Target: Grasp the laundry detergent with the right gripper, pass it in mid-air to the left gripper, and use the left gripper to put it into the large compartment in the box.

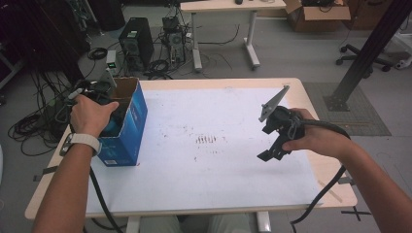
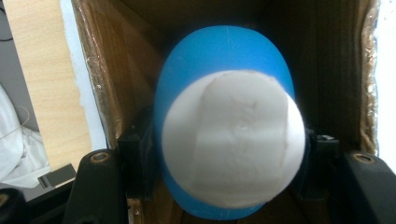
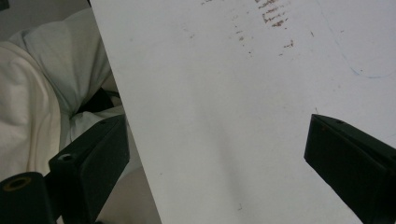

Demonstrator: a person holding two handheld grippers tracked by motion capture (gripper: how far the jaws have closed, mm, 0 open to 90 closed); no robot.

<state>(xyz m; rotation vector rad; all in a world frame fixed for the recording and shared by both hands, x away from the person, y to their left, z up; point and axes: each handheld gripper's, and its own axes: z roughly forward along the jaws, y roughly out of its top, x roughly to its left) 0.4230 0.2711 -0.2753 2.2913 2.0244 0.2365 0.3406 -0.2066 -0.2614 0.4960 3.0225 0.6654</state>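
Note:
A blue cardboard box [image 1: 127,127] stands open-topped at the table's left edge. My left gripper [image 2: 229,158] reaches down into it, mostly covered by the hand in the high view. It is shut on a rounded blue object with a white end [image 2: 224,60], and the black pads [image 2: 135,163] press on both of its sides. Brown inner box walls [image 2: 116,70] surround the object. My right gripper [image 1: 272,145] hovers over the right side of the table, tilted down and to the left. In its own view the right gripper [image 3: 215,154] is open with nothing between the jaws.
A white sheet [image 1: 218,160] covers the wooden table, with faint reddish marks [image 1: 206,140] near the middle. Beyond the table lie a computer tower [image 1: 136,43], cables, a second desk [image 1: 228,7] and a black post [image 1: 369,48]. The person's light clothing [image 3: 37,93] is at the table's near edge.

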